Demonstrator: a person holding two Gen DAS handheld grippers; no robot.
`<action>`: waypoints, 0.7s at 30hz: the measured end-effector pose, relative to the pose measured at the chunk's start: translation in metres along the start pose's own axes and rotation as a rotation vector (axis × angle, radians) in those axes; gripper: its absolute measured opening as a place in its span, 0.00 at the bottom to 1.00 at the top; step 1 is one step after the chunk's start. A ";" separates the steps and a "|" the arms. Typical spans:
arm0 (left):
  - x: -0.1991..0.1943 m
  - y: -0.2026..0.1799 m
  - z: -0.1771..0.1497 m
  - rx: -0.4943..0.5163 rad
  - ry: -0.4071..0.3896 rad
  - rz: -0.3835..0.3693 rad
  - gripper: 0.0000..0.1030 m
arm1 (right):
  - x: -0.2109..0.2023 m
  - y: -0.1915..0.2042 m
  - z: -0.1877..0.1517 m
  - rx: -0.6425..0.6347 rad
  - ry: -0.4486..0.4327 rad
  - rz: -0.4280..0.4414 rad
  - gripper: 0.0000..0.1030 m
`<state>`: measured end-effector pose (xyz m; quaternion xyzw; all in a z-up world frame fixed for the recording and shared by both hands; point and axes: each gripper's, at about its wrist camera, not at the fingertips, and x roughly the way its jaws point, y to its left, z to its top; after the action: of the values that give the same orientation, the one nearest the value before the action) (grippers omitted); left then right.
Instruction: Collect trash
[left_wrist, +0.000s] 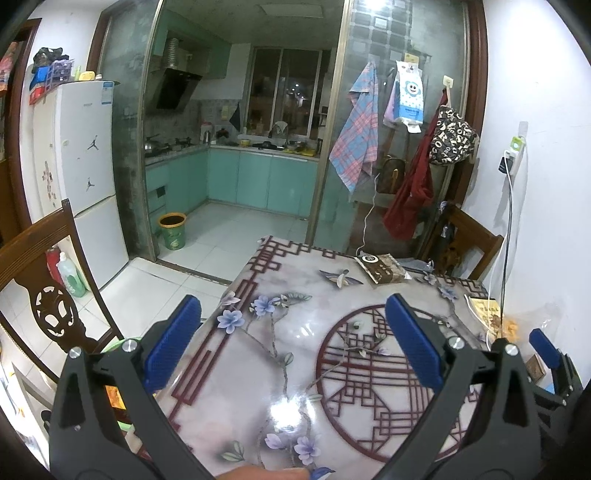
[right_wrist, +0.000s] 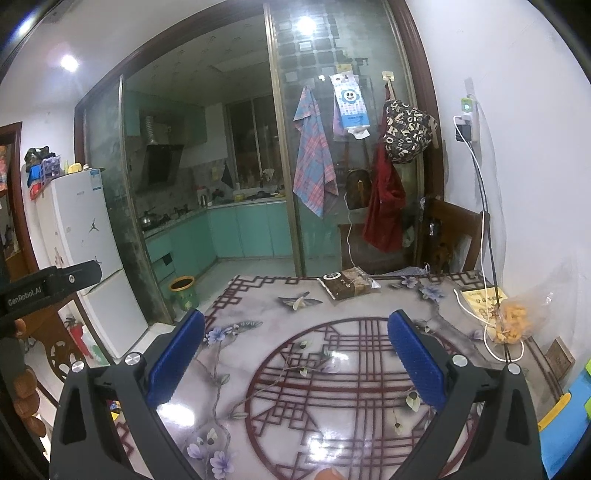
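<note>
The left hand-held gripper (left_wrist: 293, 339) is spread wide over the near part of the bench (left_wrist: 258, 369), its blue pads (left_wrist: 171, 341) far apart with nothing between them. The right hand-held gripper (right_wrist: 295, 354) is likewise wide and empty above the red lattice circle on the bench (right_wrist: 332, 406) cover.

A dark brown snack wrapper (left_wrist: 382, 267) lies flat at the far edge of the bench, in the centre right of the left wrist view, well apart from the left gripper and beyond its right finger. In the right wrist view the same snack wrapper (right_wrist: 347, 282) sits above centre, ahead of the gap between the fingers and well clear of them.

A clear plastic bag of orange snacks (right_wrist: 515, 321) rests at the right of the right wrist frame, partly over a yellow booklet (right_wrist: 480, 299), with a white cable (right_wrist: 476, 317) looping beside it. It lies to the right of the right gripper, apart from it.

A green and yellow waste bin (left_wrist: 172, 230) stands on the kitchen floor in the left centre of the left wrist view, well beyond the bench; it also appears in the right wrist view as the waste bin (right_wrist: 183, 293), left of centre.
</note>
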<state>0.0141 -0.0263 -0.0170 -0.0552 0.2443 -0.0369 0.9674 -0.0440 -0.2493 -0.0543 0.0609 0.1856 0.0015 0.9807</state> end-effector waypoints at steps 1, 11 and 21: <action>0.000 0.000 0.000 0.000 0.000 0.000 0.95 | 0.000 0.000 0.000 0.000 0.000 -0.001 0.93; -0.001 0.002 0.000 0.000 0.000 0.000 0.95 | 0.001 0.003 0.000 -0.004 0.003 0.000 0.93; -0.001 0.001 0.000 0.000 0.001 0.003 0.95 | 0.001 0.003 -0.001 -0.005 0.004 0.001 0.93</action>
<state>0.0134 -0.0251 -0.0171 -0.0550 0.2446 -0.0357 0.9674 -0.0431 -0.2466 -0.0550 0.0586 0.1877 0.0025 0.9805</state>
